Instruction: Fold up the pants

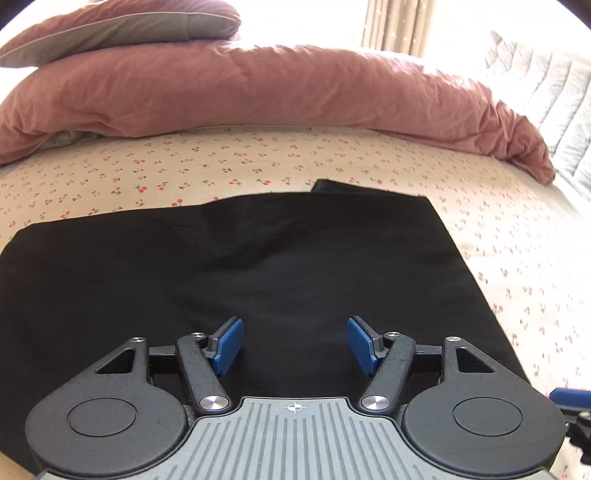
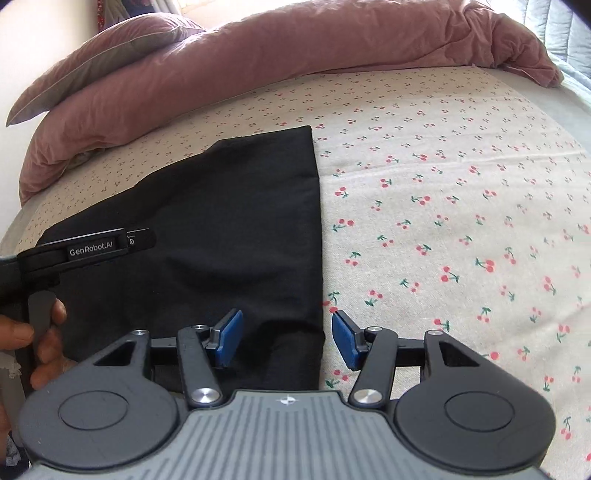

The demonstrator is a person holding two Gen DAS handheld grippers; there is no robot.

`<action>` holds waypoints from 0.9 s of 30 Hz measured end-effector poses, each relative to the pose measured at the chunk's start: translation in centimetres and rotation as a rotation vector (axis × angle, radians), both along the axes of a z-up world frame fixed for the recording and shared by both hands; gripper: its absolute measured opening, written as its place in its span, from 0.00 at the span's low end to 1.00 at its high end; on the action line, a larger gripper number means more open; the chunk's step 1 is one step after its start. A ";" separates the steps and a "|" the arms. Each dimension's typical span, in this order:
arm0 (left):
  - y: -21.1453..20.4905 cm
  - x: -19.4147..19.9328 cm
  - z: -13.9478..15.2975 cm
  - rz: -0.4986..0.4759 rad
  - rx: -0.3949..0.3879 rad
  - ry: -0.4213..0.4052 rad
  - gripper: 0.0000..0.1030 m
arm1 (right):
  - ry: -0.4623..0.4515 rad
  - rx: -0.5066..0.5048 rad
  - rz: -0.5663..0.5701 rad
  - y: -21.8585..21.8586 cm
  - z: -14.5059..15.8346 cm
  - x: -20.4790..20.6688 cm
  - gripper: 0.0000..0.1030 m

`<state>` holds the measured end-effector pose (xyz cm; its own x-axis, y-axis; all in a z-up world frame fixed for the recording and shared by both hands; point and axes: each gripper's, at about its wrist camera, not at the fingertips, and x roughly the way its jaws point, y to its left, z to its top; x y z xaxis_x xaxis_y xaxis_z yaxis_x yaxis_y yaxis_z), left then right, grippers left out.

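I am looking down at a bed point(image 1: 332, 162) covered in a cream sheet printed with small red cherries, with a dusty-pink duvet point(image 1: 258, 92) bunched across the far side from nine o'clock round to two o'clock, and a pink pillow point(image 1: 122, 26) stacked on it at eleven o'clock. On the near part of the sheet lie the black pants point(image 1: 240, 266), already folded into a broad flat slab whose long axis runs from nine o'clock to three o'clock in the left wrist view; a small lower layer peeks out at its far edge near twelve o'clock. My left gripper point(image 1: 294, 343) hangs over the middle of the slab, its blue pads point(image 1: 229, 343) spread apart with nothing between them but the cloth lying below, so it grips nothing. My right gripper point(image 2: 286, 339) sits at the slab's right end: in its own view the straight cloth edge runs from twelve o'clock down to six o'clock right through the gap, one pad point(image 2: 229, 339) over black fabric, the other over bare sheet, also parted and clasping nothing. I cannot tell whether either pad touches the cloth. At nine o'clock in that view, a hand point(image 2: 40, 336) grips the handle of the other gripper. I judge the right gripper the nearer to a graspable edge, the pants stretching away from it toward nine o'clock, so any further fold would carry that end leftward.
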<state>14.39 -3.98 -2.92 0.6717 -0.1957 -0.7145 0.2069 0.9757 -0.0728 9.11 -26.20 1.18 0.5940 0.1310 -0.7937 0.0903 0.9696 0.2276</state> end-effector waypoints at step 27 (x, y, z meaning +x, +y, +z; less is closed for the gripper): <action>-0.5 -6.8 -0.6 -0.049 0.024 0.127 0.79 | 0.044 0.128 -0.048 -1.8 -1.1 -2.6 0.52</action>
<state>7.63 -4.46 -3.51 0.5657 -0.2079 -0.7980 0.2450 0.9664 -0.0781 6.47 -28.03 0.03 0.5671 0.2048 -0.7978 0.1488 0.9272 0.3438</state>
